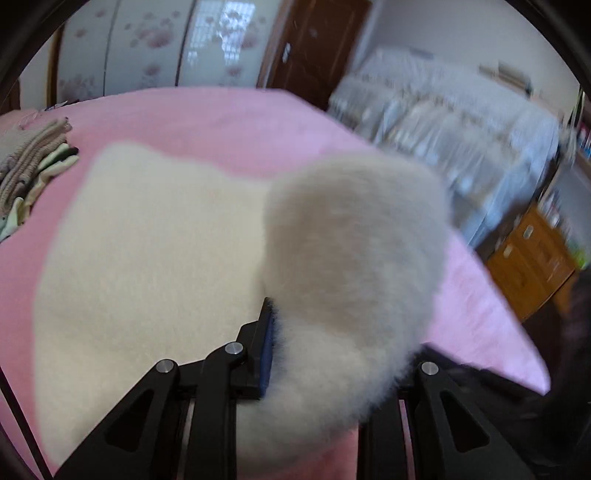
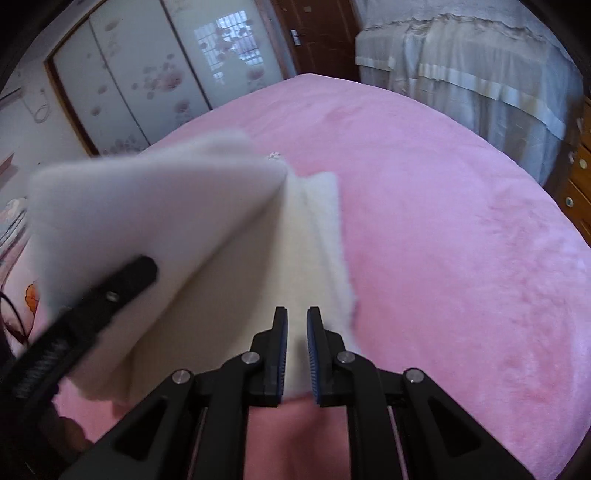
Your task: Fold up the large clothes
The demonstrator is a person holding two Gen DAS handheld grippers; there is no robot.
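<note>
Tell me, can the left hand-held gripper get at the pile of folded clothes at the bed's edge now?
Probably not at once. The left hand-held gripper is shut on the cream fleece garment, whose lifted flap hangs before it; the pile of folded clothes lies beyond the garment.

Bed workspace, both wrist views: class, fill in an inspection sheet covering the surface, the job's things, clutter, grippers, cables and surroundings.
Surface: pink bedspread, plush, covers the bed.
Job's things: cream fleece garment, partly folded, with one flap lifted off the bedspread.
Clutter: stack of folded clothes at the left edge of the left wrist view.
Grippers: left gripper shut on the lifted flap; right gripper shut on the garment's near edge.
Cables: thin cord looped on the wall, blurred.
Surroundings: flowered wardrobe doors, brown door, cloth-covered furniture, wooden drawers.
</note>
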